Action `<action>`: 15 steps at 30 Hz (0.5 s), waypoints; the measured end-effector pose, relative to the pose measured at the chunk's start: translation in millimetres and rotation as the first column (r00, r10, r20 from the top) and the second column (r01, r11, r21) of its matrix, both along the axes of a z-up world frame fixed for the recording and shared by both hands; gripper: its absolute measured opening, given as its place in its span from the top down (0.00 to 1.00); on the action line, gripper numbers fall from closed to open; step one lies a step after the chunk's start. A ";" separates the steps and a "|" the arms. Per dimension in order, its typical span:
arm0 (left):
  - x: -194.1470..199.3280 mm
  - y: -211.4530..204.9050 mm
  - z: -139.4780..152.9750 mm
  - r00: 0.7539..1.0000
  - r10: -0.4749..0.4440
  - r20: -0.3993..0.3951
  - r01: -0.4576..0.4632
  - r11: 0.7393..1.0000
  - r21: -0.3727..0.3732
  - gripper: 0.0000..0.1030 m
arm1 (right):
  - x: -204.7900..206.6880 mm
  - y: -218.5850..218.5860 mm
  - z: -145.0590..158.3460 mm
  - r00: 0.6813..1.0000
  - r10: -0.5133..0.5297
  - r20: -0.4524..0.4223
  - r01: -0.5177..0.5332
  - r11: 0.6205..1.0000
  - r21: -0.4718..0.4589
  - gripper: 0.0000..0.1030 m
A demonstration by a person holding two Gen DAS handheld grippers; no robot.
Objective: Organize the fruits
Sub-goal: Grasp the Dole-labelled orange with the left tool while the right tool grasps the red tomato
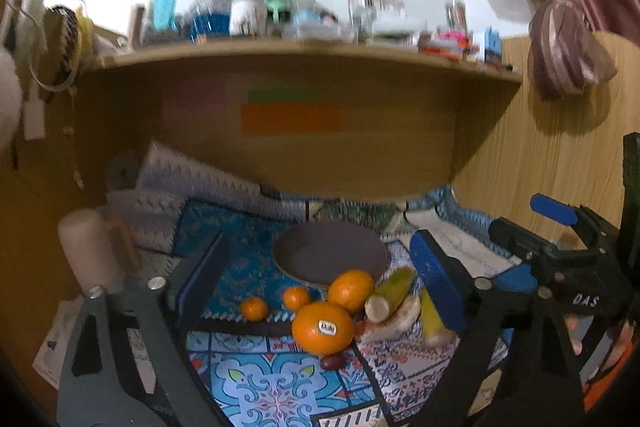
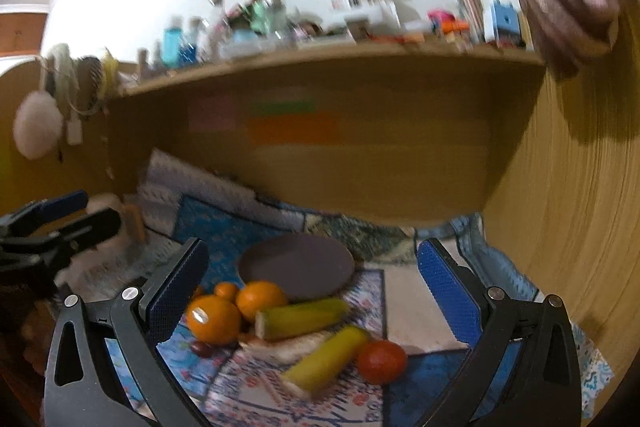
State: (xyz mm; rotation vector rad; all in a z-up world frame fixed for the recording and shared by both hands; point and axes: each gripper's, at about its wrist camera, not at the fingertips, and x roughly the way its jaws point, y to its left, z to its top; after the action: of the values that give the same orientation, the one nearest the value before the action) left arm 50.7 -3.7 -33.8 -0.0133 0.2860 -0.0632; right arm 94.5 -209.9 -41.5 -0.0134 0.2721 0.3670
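Both tools hang wide open and empty above the patterned cloth (image 1: pixel 256 379): the left tool (image 1: pixel 320 291) frames the stickered orange (image 1: pixel 322 327), and the right tool (image 2: pixel 312 291) frames the whole fruit pile. Judging by the bare dark plate (image 1: pixel 332 251) just behind the pile, sorting has hardly begun, with the oranges, two small mandarins (image 1: pixel 253 307), banana pieces (image 2: pixel 300 317) and a dark grape (image 1: pixel 333 361) all left on the surface. Only the right view shows the red tomato-like fruit (image 2: pixel 382 361); only the left shows both mandarins clearly.
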 end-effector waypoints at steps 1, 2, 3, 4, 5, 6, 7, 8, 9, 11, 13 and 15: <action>6.0 0.9 -4.9 1.000 0.000 -0.024 0.000 1.000 -0.002 0.12 | 4.0 -2.0 -3.3 1.000 0.001 -0.014 -0.001 1.000 -0.006 0.00; 10.9 0.4 -9.8 0.999 0.002 -0.043 -0.002 1.000 -0.001 0.12 | 9.8 -5.0 -8.6 0.999 -0.004 -0.033 0.003 1.000 -0.017 0.01; 15.1 0.5 -14.0 0.998 0.004 -0.062 -0.004 1.000 0.002 0.12 | 13.4 -7.1 -12.5 0.999 -0.008 -0.048 0.007 1.000 -0.026 0.04; 19.8 1.2 -18.4 0.997 0.004 -0.082 -0.004 1.000 0.003 0.13 | 16.2 -8.7 -15.6 0.998 -0.014 -0.062 0.012 0.999 -0.035 0.07; 26.0 1.7 -25.1 0.994 0.002 -0.108 -0.002 1.000 0.005 0.14 | 19.4 -10.7 -19.3 0.997 -0.020 -0.077 0.017 0.999 -0.043 0.08; 30.1 2.5 -29.8 0.992 0.002 -0.125 -0.002 1.000 0.007 0.14 | 23.2 -13.7 -24.1 0.995 -0.023 -0.098 0.019 0.999 -0.049 0.09; 34.0 2.7 -34.7 0.990 0.003 -0.143 -0.002 1.000 0.009 0.15 | 27.9 -16.9 -29.5 0.992 -0.024 -0.123 0.018 0.998 -0.053 0.11; 38.8 3.4 -41.3 0.986 0.003 -0.168 -0.001 1.000 0.008 0.15 | 29.6 -18.7 -32.1 0.990 -0.024 -0.137 0.017 0.998 -0.055 0.12; 42.5 4.2 -46.1 0.982 -0.001 -0.188 0.001 1.000 0.003 0.16 | 33.8 -22.0 -37.6 0.986 -0.024 -0.164 0.014 0.998 -0.058 0.15; 50.2 5.8 -57.1 0.973 -0.015 -0.231 0.012 1.000 -0.014 0.18 | 39.7 -24.9 -44.2 0.980 -0.020 -0.199 0.008 0.998 -0.064 0.19; 59.0 7.4 -67.4 0.962 -0.029 -0.272 0.021 0.999 -0.032 0.19 | 44.4 -27.4 -52.0 0.973 -0.017 -0.230 0.001 0.998 -0.069 0.19; 67.5 8.0 -77.5 0.950 -0.036 -0.311 0.024 0.999 -0.043 0.19 | 49.0 -27.9 -61.6 0.966 -0.016 -0.259 -0.007 0.996 -0.090 0.19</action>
State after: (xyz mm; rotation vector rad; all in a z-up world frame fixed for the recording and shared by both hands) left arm 118.3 4.4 -111.3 -0.0580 0.6021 -0.0973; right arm 143.5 -237.8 -103.1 -0.0533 0.5480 0.3515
